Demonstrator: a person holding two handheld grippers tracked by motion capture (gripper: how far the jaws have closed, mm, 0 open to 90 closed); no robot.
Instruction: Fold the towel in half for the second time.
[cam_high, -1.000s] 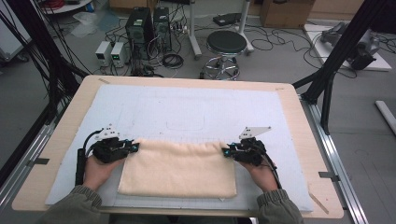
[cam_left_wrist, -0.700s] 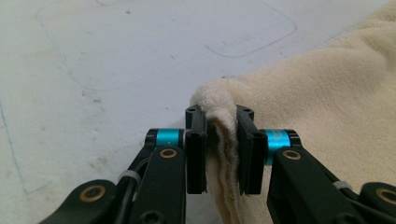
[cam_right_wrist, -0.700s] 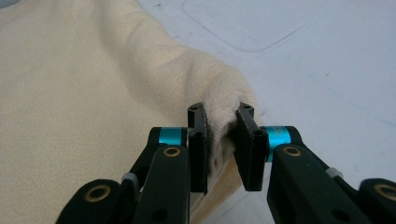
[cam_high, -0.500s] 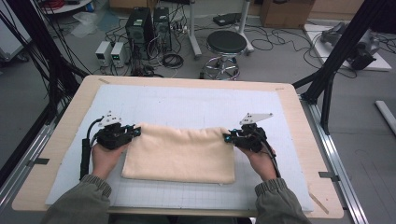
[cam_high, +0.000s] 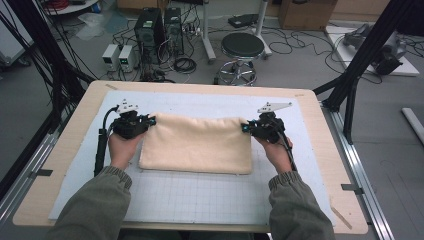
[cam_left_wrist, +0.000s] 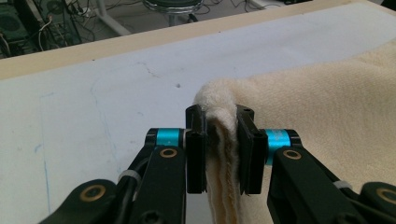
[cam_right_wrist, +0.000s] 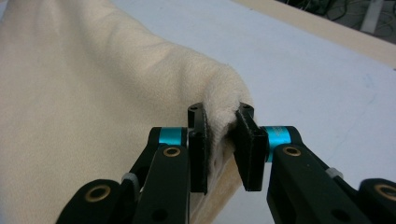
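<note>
A workshop floor strewn with black cables lies beyond the table: a round black stool (cam_high: 242, 46) stands just past the far edge, two dark computer towers (cam_high: 159, 25) and a pair of small pale power supplies (cam_high: 118, 56) sit to its left, and black frame posts (cam_high: 361, 56) rise at either side. The table (cam_high: 75, 125) is pale wood, topped by a white gridded mat (cam_high: 200, 195) that covers most of it.

On the mat, toward the far half, lies a folded cream towel (cam_high: 197, 144), several layers thick, its long edges running left to right. The left gripper (cam_high: 150, 120) grips its far left corner; in the left gripper view the two black jaws are clamped on a bunched fold of the towel (cam_left_wrist: 327, 107), with the layered edge hanging down between them. The right gripper (cam_high: 245, 128) grips the far right corner; in the right gripper view the jaws pinch the raised corner of the towel (cam_right_wrist: 93, 93), which humps up from the mat there.

The person's left hand (cam_high: 122, 150) and right hand (cam_high: 275, 152) hold the tools from the near side, olive-green sleeves (cam_high: 95, 205) resting over the near part of the mat. A black cable (cam_high: 101, 145) trails from the left gripper along the mat's left side. Nothing else lies on the mat around the towel.
</note>
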